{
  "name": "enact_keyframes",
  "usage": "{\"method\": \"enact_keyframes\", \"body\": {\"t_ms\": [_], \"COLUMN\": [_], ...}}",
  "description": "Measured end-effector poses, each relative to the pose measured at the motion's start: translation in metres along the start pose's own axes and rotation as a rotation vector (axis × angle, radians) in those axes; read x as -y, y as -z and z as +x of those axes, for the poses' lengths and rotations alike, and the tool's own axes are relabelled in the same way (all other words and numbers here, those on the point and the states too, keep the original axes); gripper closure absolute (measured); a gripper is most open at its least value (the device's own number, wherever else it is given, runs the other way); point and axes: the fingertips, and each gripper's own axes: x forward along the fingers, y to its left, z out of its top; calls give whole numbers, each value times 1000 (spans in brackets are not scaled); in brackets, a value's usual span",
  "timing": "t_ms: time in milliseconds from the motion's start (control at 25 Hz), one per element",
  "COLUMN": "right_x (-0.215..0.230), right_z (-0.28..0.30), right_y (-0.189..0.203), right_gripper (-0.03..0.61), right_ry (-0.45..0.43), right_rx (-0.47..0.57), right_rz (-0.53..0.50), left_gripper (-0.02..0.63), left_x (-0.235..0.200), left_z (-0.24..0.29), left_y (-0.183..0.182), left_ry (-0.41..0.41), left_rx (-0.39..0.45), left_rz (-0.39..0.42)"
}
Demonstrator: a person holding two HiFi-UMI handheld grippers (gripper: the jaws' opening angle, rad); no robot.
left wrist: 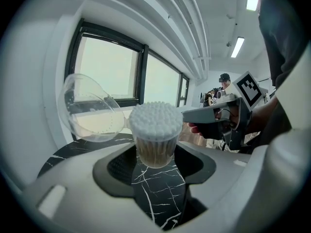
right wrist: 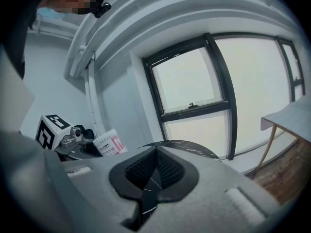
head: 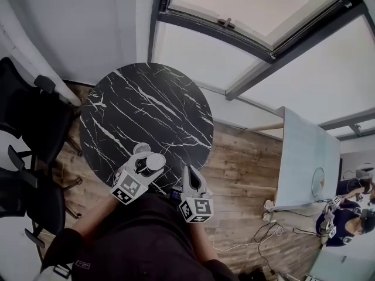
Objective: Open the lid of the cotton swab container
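Observation:
My left gripper is shut on the cotton swab container near the front edge of the round black marble table. In the left gripper view the container stands upright between the jaws, packed with white swab heads. Its clear lid is flipped open and hangs to the left. My right gripper is just right of the container, shut with nothing in it. Its closed tip points at the container's rim from the right, a small gap away. The right gripper view shows the container's pink label.
Black chairs stand left of the table. A white table is at the right on the wooden floor, with people seated beyond it. A window runs along the far wall.

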Motion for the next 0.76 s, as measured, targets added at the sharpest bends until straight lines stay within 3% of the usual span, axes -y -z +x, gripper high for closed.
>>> {"method": "enact_keyframes", "body": {"t_ms": [760], "right_x": [-2], "right_z": [-1], "right_y": [1], "right_gripper": [581], "right_ry": [-2], "right_rx": [3], "right_rz": [4], "left_gripper": [360], "left_x": [8], "left_z": [4], "left_y": [7], "left_ry": [41], "left_rx": [-27], "left_rz": [19]}}
